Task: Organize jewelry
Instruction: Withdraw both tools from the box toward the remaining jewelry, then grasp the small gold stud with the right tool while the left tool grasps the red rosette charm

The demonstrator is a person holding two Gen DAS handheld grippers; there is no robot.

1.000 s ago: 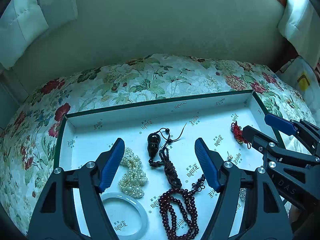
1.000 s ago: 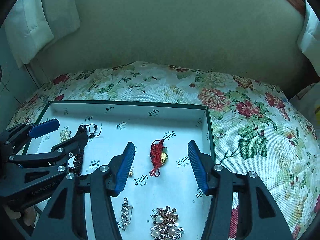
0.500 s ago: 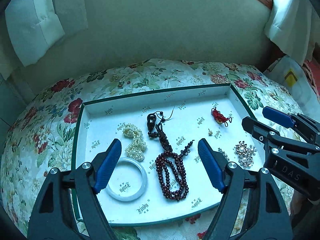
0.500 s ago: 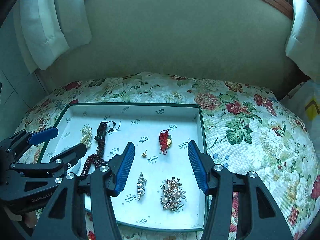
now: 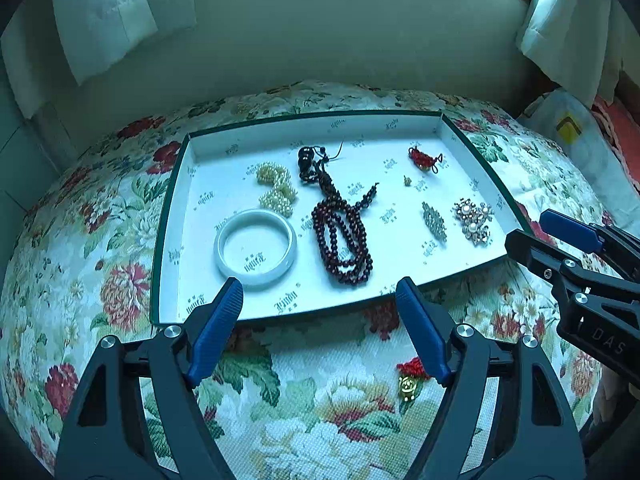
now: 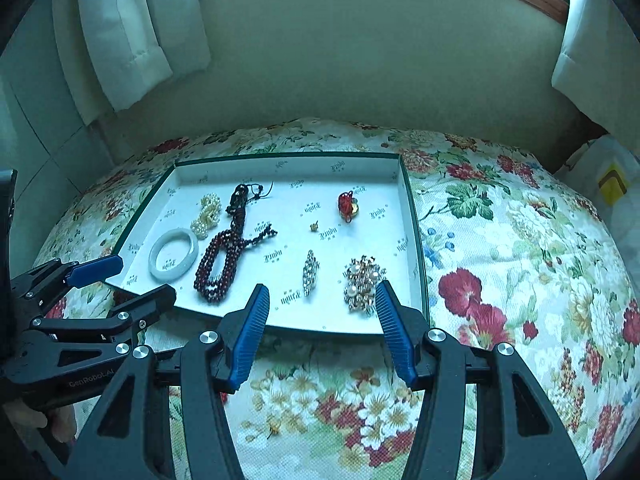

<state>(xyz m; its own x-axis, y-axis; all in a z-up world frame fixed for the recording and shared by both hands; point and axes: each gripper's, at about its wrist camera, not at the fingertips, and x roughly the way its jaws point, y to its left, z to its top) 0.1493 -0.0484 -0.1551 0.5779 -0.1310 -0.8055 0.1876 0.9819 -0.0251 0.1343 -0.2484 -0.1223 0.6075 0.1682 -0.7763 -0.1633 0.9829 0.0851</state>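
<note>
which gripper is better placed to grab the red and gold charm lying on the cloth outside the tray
Left. The red and gold knotted charm lies on the floral cloth beside the open left gripper's right finger; the open right gripper faces the tray.

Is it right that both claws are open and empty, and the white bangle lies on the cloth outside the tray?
Not quite: the white bangle lies inside the tray, as the left wrist view shows. Left claw and right claw are open and empty.

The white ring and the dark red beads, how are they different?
The white ring is one smooth, solid hoop; the dark red beads are many little balls on a string. The ring lies round and open; the beads are looped long and narrow. Both lie flat in the tray.
</note>
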